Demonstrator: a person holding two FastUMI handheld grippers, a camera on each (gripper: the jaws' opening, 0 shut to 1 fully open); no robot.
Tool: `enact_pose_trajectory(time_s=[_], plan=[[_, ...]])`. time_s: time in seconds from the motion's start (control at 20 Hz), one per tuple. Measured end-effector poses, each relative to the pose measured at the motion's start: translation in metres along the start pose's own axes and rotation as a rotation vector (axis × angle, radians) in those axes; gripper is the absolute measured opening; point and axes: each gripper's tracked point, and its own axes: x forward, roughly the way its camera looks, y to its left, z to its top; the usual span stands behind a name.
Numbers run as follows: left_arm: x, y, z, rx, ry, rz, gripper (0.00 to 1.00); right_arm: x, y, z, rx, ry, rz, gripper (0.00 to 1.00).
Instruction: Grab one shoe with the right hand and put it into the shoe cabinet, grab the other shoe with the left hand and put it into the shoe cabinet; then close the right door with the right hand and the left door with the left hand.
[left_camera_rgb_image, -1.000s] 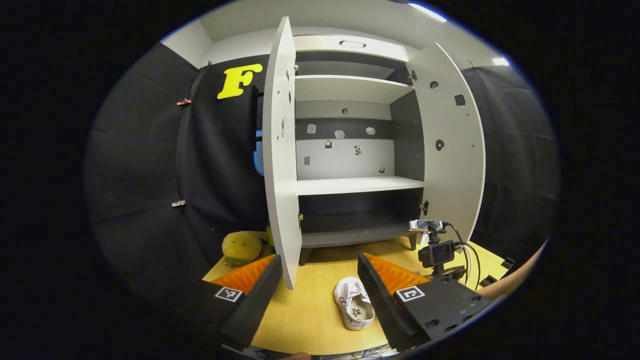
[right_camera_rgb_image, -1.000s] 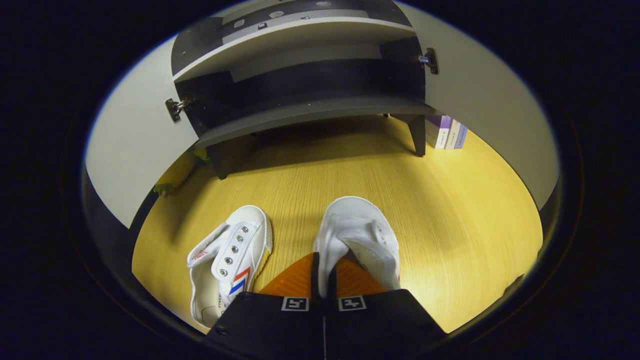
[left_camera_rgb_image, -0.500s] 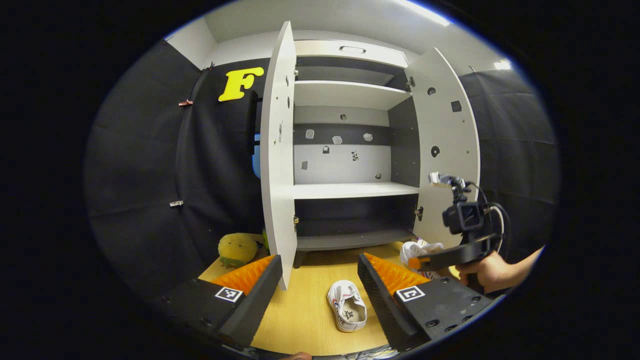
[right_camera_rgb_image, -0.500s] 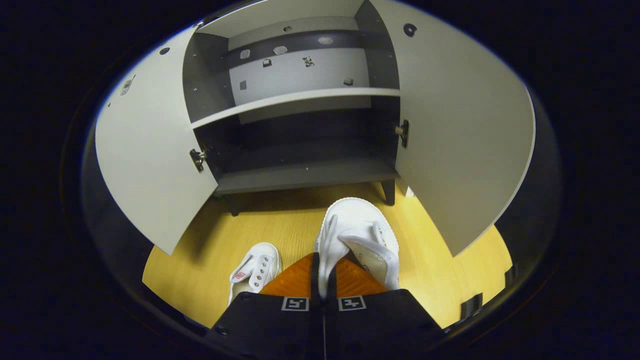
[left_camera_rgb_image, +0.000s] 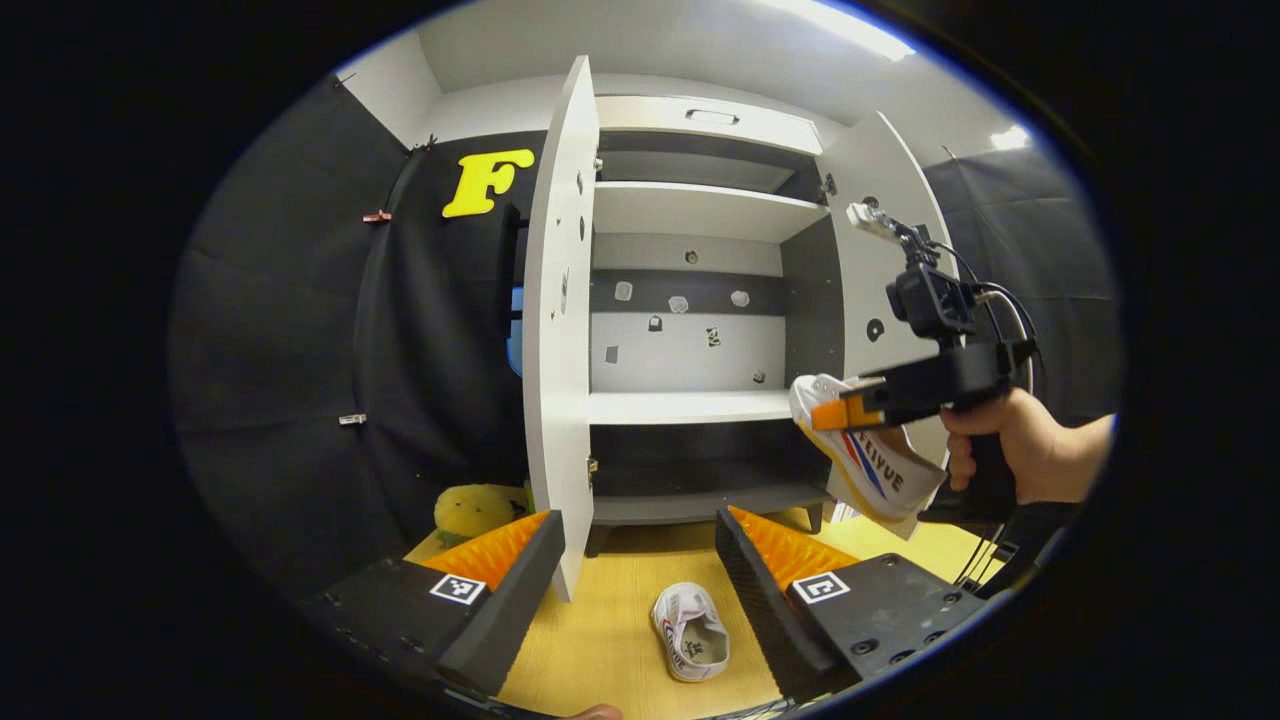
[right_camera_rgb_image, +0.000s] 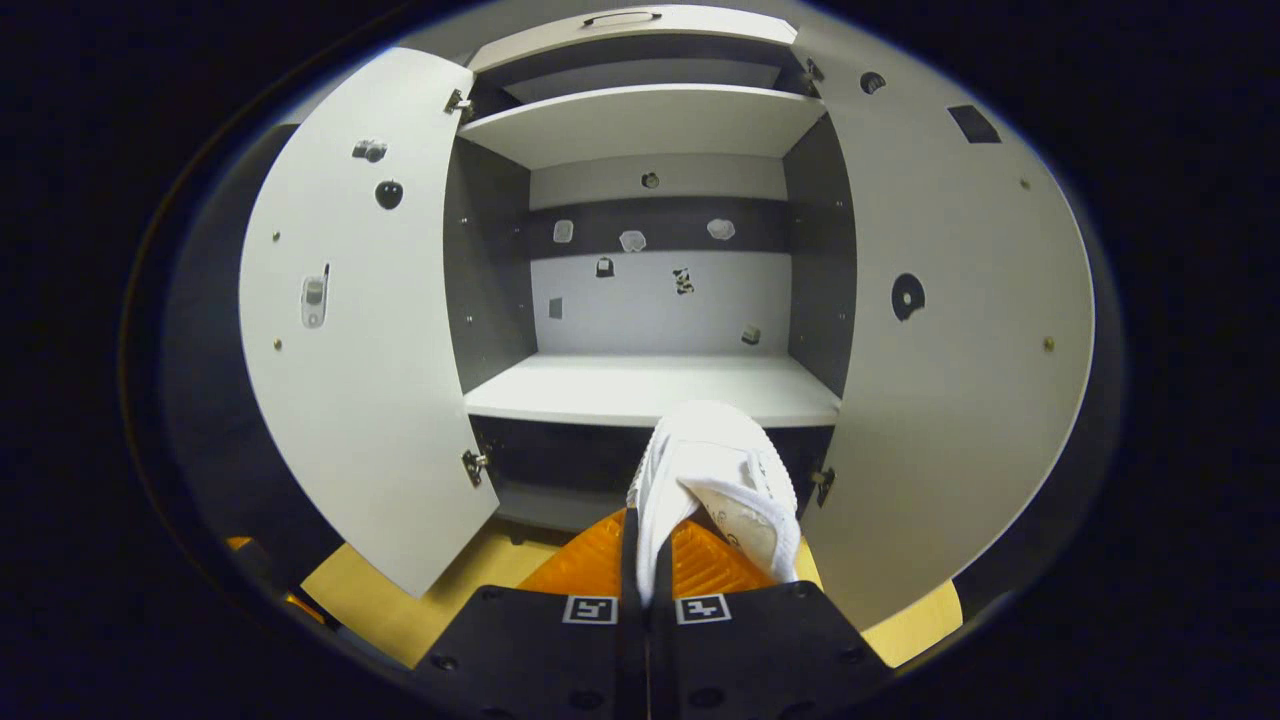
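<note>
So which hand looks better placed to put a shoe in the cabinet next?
The right. Its tool is already shut on a white shoe, held up before the open cabinet's middle shelf. The left tool is open, and the other shoe lies on the floor.

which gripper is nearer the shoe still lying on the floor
Left. The left gripper hangs open just above the floor shoe; the right gripper is raised at shelf height, shut on the other shoe.
</note>
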Motion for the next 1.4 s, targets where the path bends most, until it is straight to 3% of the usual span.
enact_pose_trajectory(time_s=[0.2, 0.65, 1.0, 1.2, 1.4], plan=[[0.008, -0.004, 0.010, 0.003, -0.011, 0.005, 0.95, 0.035, -0.008, 0.036, 0.017, -0.026, 0.019, 0.06], [0.028, 0.010, 0.015, 0.001, 0.037, 0.121, 0.95, 0.164, -0.029, 0.132, -0.066, -0.110, 0.007, 0.06], [0.033, 0.026, 0.021, -0.020, 0.043, 0.213, 0.95, 0.271, -0.069, 0.124, -0.085, 0.020, -0.089, 0.06], [0.022, 0.036, 0.007, -0.007, 0.102, 0.277, 0.95, 0.313, -0.083, 0.106, -0.129, 0.099, -0.101, 0.06], [0.021, 0.037, -0.003, -0.026, 0.142, 0.314, 0.95, 0.333, -0.080, 0.089, -0.100, 0.180, -0.085, 0.07]])
